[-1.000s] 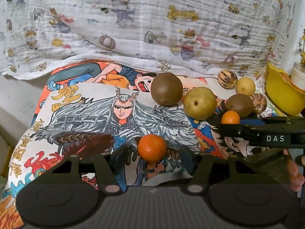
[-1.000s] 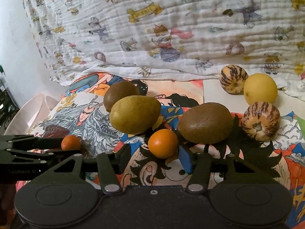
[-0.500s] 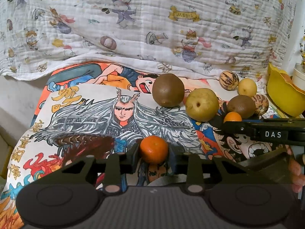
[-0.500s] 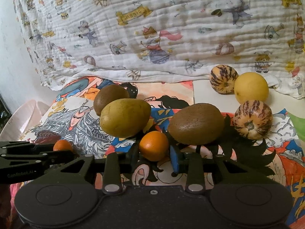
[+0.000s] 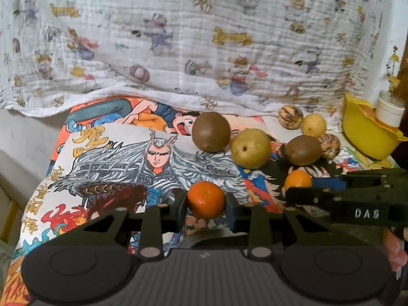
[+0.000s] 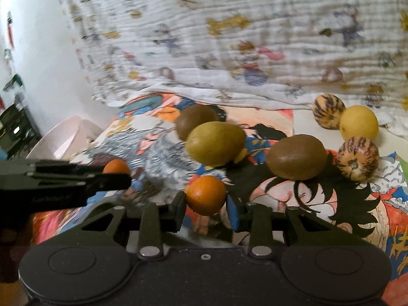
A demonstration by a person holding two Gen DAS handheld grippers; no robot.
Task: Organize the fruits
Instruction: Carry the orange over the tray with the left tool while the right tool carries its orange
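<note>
Both claws are matte black, with two round discs, silver rivets and blue-faced fingers [image 6: 232,213]; the right claw [image 5: 301,188] bears white "DAS" lettering.

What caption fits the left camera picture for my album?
Left gripper shut on an orange, pear and yellow bowl beyond.
</note>
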